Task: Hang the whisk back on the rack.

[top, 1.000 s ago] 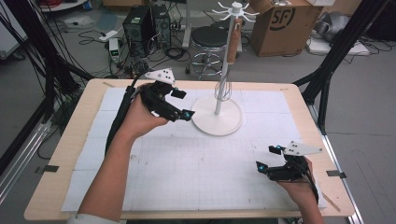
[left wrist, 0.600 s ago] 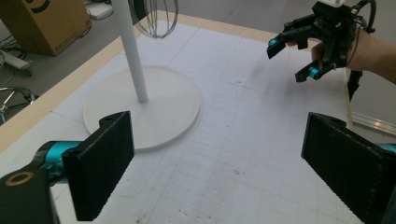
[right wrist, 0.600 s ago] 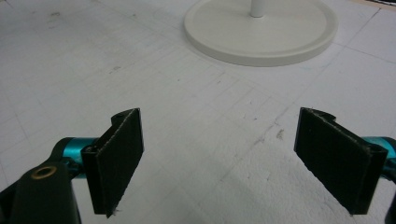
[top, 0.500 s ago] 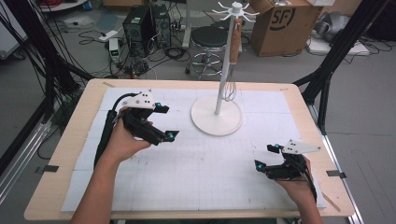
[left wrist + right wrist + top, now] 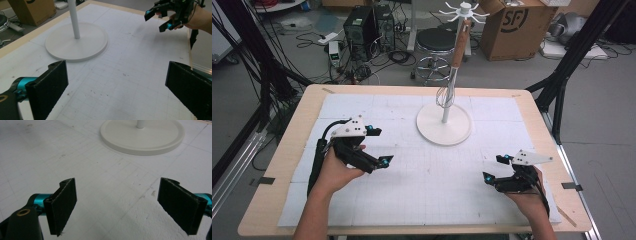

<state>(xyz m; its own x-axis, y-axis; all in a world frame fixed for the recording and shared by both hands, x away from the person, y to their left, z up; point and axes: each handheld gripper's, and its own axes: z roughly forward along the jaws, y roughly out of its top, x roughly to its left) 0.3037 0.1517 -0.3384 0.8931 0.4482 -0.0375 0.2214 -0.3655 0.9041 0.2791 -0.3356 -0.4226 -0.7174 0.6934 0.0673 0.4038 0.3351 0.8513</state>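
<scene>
White stand (image 5: 444, 131): round flat base, slim upright pole, spoked top. Upper centre of the high view. A wooden-handled whisk (image 5: 452, 75) hangs vertically along the pole, wires down.

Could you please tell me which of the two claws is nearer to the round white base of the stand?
The left claw: it sits closer to the stand's round base, while the right claw rests farther off, near the table's front right corner.

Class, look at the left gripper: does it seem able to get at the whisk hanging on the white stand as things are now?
Probably yes. The left gripper is open with nothing between its jaws, and only bare mat lies between it and the whisk hanging beside the stand pole.
</scene>
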